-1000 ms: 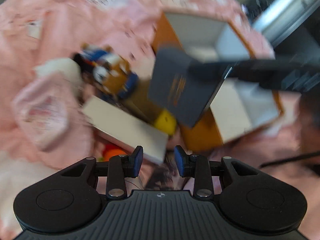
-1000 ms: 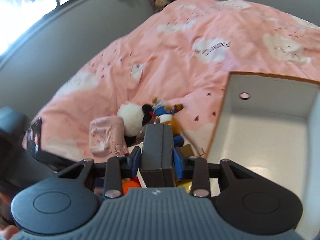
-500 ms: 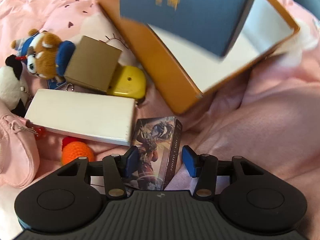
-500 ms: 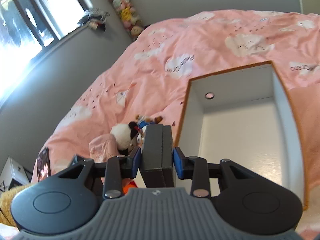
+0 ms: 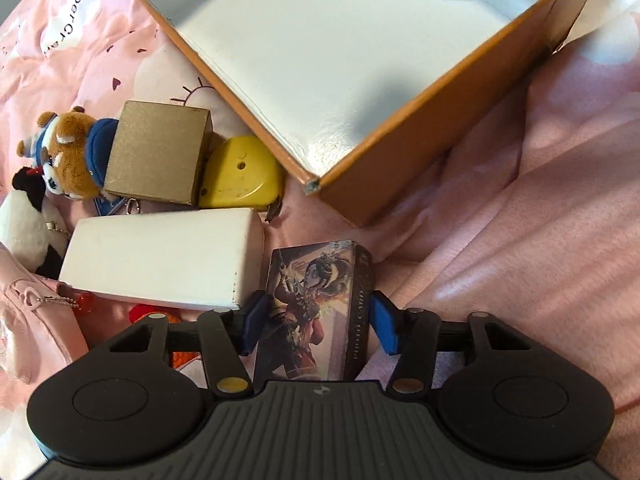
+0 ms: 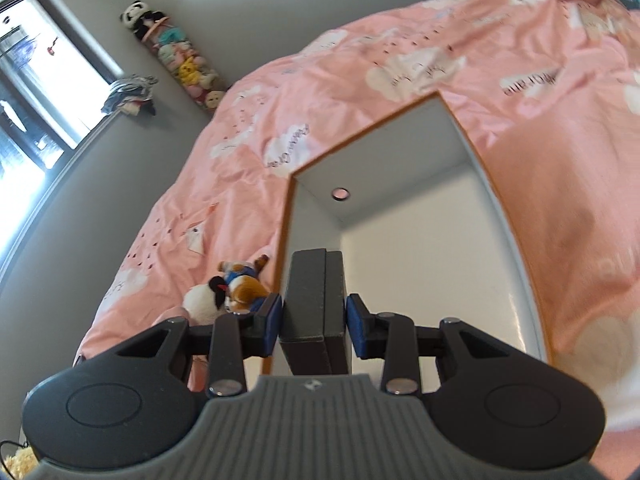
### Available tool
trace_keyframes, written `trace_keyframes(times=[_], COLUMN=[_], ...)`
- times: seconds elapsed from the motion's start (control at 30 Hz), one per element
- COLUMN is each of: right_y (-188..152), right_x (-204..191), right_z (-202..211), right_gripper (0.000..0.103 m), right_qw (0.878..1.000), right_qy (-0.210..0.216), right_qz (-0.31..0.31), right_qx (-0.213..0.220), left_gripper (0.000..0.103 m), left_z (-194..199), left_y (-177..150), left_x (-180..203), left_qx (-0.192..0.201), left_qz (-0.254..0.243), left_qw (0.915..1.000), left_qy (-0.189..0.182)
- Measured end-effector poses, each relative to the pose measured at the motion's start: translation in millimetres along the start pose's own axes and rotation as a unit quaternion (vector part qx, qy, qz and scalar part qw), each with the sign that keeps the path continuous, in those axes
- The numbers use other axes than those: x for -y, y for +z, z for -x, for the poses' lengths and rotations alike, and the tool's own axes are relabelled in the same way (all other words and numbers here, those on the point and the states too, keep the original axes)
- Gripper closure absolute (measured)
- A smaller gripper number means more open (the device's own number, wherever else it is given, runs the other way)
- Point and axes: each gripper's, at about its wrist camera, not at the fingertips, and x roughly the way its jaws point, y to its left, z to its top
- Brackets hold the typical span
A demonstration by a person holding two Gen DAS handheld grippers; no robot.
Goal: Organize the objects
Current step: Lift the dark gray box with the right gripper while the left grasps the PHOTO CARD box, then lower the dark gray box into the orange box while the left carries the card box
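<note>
The orange box (image 5: 352, 184) is empty; right gripper (image 6: 313, 322) clamps a dark box (image 6: 314, 304), left gripper (image 5: 318, 320) (jaws closing) straddles the card pack (image 5: 316, 304).

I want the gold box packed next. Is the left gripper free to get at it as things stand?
Probably not yet. The left gripper is closing around the illustrated card box, and the white box lies between it and the gold box, whose top is otherwise uncovered.
</note>
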Motion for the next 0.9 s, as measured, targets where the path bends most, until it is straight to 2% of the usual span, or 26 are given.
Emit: trace_keyframes(times=[0.2,0.3,0.4,0.43,0.47,0.57,0.7,0.8,0.9], right_y=[-3.0,-4.7,-5.4,-5.8,-6.2,-7.3,-9.2,-9.9,-13.3], right_x=[19.4,23.6,28.8,31.3,34.8,46.5,46.3,38.6,30.4], right_z=[-2.7,-3.4,-8.2,-11.1,-14.1,-23.2,-32.5,-46.2,-64.7], right_gripper=[0.066,0.066,0.066,0.066,0.066,0.066,0.066,0.066,0.065], right_qw=[1.000,1.000,0.999,0.999,0.999,0.997,0.997,0.995,0.991], right_qy=[-0.008,-0.008,-0.008,-0.010,-0.011,-0.021,-0.043,-0.049,-0.055], right_qz=[-0.020,-0.023,-0.028,-0.034,-0.042,-0.065,-0.054,-0.029,0.009], right_qx=[-0.006,-0.007,-0.016,-0.020,-0.023,-0.033,-0.041,-0.076,-0.122], left_gripper=[0.071,0.076,0.075,0.075,0.073,0.072,0.069,0.068,0.060], left_z=[21.1,32.7,35.6,31.7,23.6,17.1,16.8,17.6,20.6], left_y=[-14.4,-23.2,-23.4,-14.5,4.2,2.8,-0.5,-0.2,-1.8], left_x=[1.5,-4.2,-6.3,-3.3,6.9,20.8,31.6,31.2,30.0], left_qx=[0.021,0.020,0.012,0.007,0.004,-0.001,-0.007,-0.023,-0.031], left_qz=[0.000,0.006,0.017,0.014,0.002,-0.044,-0.086,-0.101,-0.115], left_qw=[0.9993,0.9980,0.9978,0.9975,0.9966,0.9924,0.9877,0.9873,0.9858], left_qy=[0.030,0.059,0.063,0.069,0.082,0.115,0.131,0.120,0.119])
